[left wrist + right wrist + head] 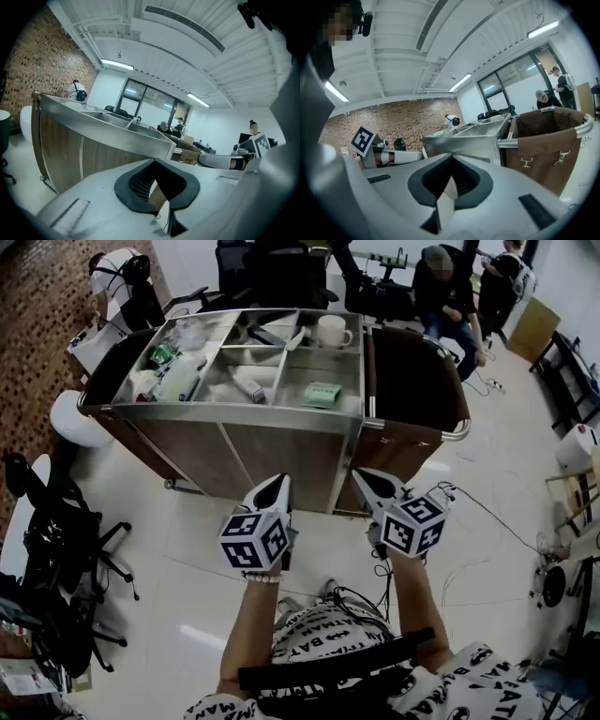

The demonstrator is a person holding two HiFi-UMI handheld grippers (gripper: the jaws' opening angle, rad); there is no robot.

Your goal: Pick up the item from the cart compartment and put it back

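The steel cart (281, 413) stands ahead with its top split into compartments. They hold a green flat pack (322, 394), a white mug (330, 331), a white tube (248, 385) and green-and-white packets (176, 373). My left gripper (278, 482) and right gripper (366, 476) hover side by side below the cart's front panel, both pointing at it and well short of the compartments. Both are shut with nothing between the jaws. The left gripper view has the left gripper (157, 187) under the cart rim (117, 133). In the right gripper view, the right gripper (450, 180) points toward the cart (473, 136).
A brown bag (412, 381) hangs on the cart's right end. Black office chairs (66, 549) stand at the left, and a white bin (75, 418) sits by the cart's left corner. Cables (487, 512) trail on the floor at right. People sit (450, 292) behind the cart.
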